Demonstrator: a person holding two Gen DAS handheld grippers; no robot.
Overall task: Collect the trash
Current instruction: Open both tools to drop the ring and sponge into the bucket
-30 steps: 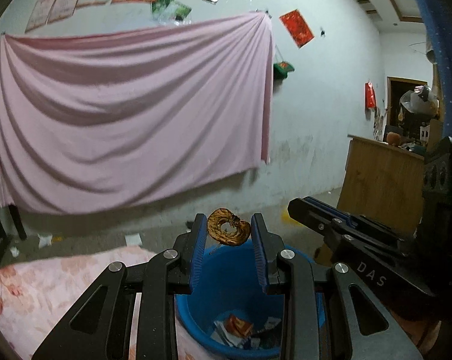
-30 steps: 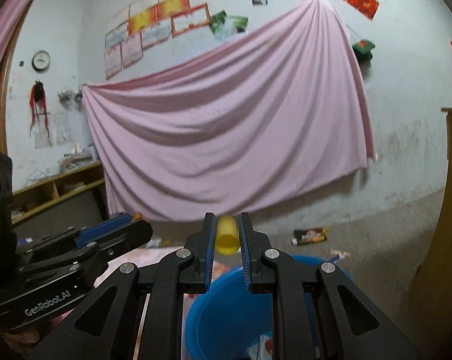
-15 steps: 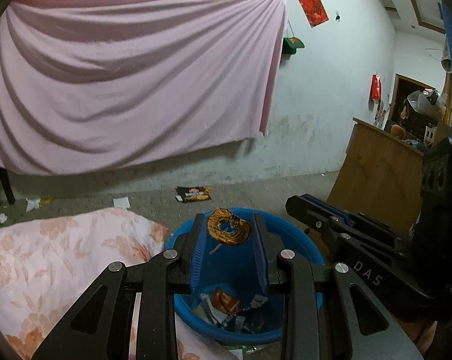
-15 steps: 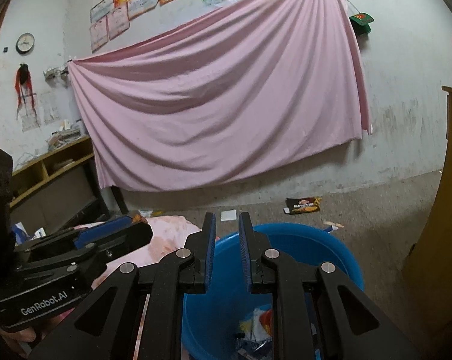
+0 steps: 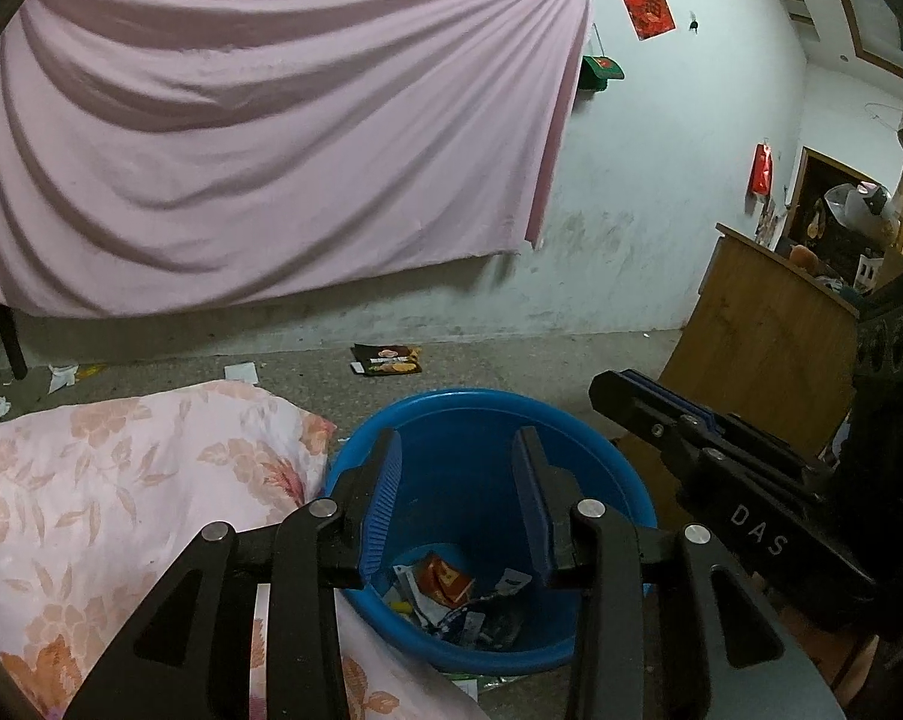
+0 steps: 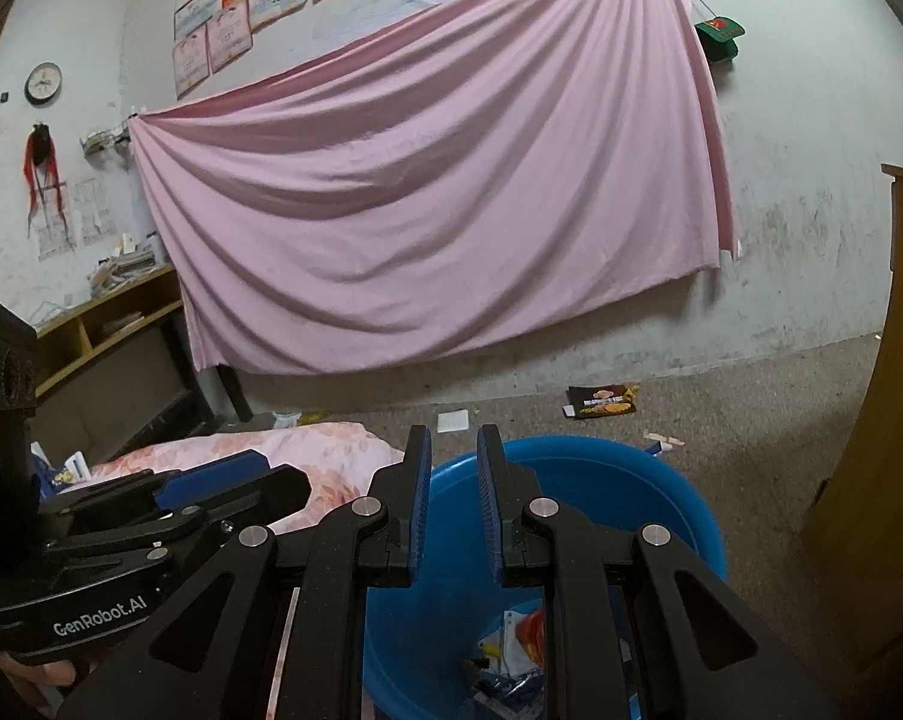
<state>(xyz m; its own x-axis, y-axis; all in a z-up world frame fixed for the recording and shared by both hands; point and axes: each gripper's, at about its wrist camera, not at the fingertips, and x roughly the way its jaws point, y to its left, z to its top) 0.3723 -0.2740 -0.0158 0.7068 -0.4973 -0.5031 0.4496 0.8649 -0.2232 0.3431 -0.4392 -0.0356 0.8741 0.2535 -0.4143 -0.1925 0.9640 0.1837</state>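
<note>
Blue plastic bin (image 5: 625, 483) sits on the floor below both our tongs, trash (image 5: 451, 591) heaped inside. Left tongs (image 5: 456, 504) gape empty; right tongs (image 6: 454, 510) are slightly parted, empty. Next we likely fetch the snack wrapper (image 6: 601, 402) lying by the wall.

Left claw (image 5: 457, 501) gapes wide, nothing between its fingers; right claw (image 6: 454, 507) stands narrowly parted, likewise bare.

1. a pink sheet (image 5: 259, 144) drapes the white wall across the upper frame.
2. a floral quilt (image 5: 109, 480) fills the lower left.
3. a wooden cabinet (image 5: 763, 348) stands at right.
4. a round clock (image 6: 43, 83) hangs upper left, near certificates (image 6: 259, 6).
</note>
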